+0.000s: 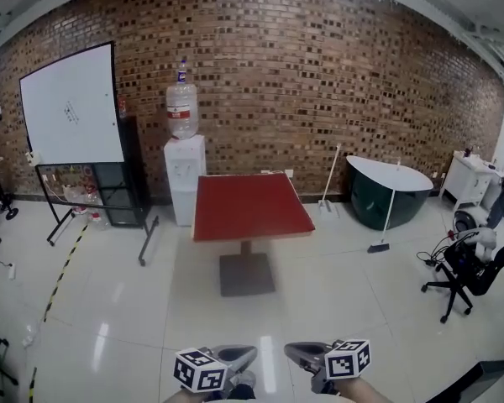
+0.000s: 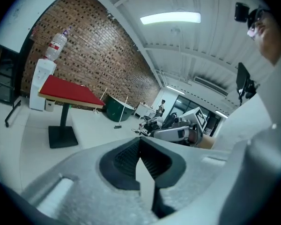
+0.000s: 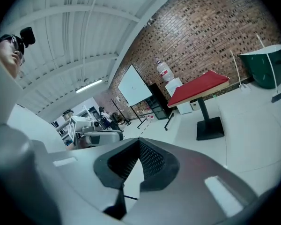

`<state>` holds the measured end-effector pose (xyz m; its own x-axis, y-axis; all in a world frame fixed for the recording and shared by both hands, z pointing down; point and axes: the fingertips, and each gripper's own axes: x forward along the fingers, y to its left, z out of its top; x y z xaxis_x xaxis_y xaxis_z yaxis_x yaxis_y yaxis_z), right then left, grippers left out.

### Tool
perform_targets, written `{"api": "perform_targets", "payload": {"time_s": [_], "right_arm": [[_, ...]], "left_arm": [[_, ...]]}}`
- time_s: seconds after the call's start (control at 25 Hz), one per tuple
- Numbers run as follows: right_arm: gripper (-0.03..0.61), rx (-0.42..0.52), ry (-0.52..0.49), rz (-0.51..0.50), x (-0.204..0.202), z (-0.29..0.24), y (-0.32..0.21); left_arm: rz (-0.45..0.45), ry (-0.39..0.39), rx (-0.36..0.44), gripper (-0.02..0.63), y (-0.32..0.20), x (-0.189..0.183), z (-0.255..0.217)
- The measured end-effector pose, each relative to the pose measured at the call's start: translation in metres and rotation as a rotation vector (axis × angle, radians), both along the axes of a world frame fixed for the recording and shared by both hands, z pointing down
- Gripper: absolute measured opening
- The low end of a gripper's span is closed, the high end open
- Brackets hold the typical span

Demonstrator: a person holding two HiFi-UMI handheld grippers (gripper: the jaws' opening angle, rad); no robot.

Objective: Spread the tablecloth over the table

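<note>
While I'm standing well back from it, the red tablecloth (image 1: pixel 250 204) lies flat over the tabletop (image 1: pixel 252 236), which sits just beside the water dispenser (image 1: pixel 185 179).

lurker: ok, and your hands? Holding anything?

me: nope. Left tongs (image 1: pixel 249 353) and right tongs (image 1: pixel 291 352) are both pinched fully together with nothing in either. They're held low, side by side and close to my body, noses aimed ahead at the tabletop and tipped slightly down.
</note>
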<state>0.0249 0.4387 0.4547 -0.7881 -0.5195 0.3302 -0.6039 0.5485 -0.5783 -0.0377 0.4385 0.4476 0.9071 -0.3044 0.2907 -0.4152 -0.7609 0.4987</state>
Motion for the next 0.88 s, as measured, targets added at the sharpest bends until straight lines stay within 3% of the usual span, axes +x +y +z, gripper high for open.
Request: {"api": "perform_targets", "payload": {"time_s": [0.12, 0.28, 0.52, 0.88], "right_arm": [[0.000, 0.000, -0.019, -0.002, 0.001, -0.004, 0.047], [0.000, 0.037, -0.007, 0.010, 0.002, -0.015, 0.078], [0.000, 0.065, 0.024, 0.010, -0.002, -0.022, 0.103], [0.000, 0.028, 0.013, 0.025, -0.007, -0.009, 0.122]], "left_arm": [[0.000, -0.016, -0.029, 0.002, 0.044, -0.005, -0.005], [-0.005, -0.036, -0.009, 0.002, 0.075, -0.010, -0.015], [0.003, -0.037, 0.010, 0.002, 0.102, -0.012, -0.025], [0.005, -0.042, -0.009, 0.002, 0.120, -0.019, -0.011]]}}
